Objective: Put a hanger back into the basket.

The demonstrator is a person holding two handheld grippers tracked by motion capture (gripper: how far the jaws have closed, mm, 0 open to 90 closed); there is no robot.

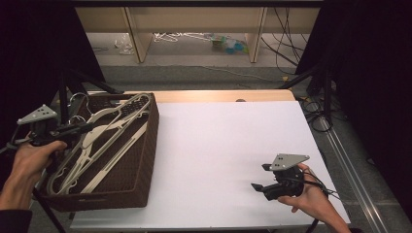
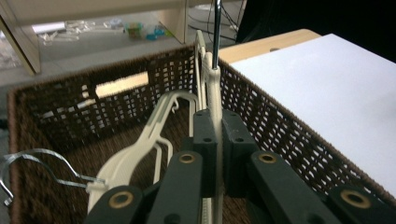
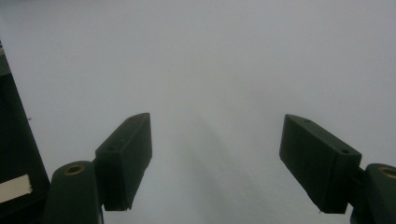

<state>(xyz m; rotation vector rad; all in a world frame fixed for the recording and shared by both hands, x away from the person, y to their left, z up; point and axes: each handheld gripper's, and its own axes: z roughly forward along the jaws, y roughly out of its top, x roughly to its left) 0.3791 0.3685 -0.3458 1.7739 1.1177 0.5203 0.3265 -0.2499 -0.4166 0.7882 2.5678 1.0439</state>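
Our left gripper (image 2: 215, 140) is clamped on a cream hanger (image 2: 211, 88) inside the brown basket (image 1: 145, 160). Our right gripper (image 1: 262, 177) hangs open over the white table (image 1: 218, 141). Lifting may snag the other hangers (image 1: 92, 145) tangled beneath it.

The right claw (image 3: 217, 158) has its two black jaws spread wide apart, with nothing between them, above the bare white counter (image 3: 210, 60). A dark object with a pale label (image 3: 14, 184) sits at the view's left edge.
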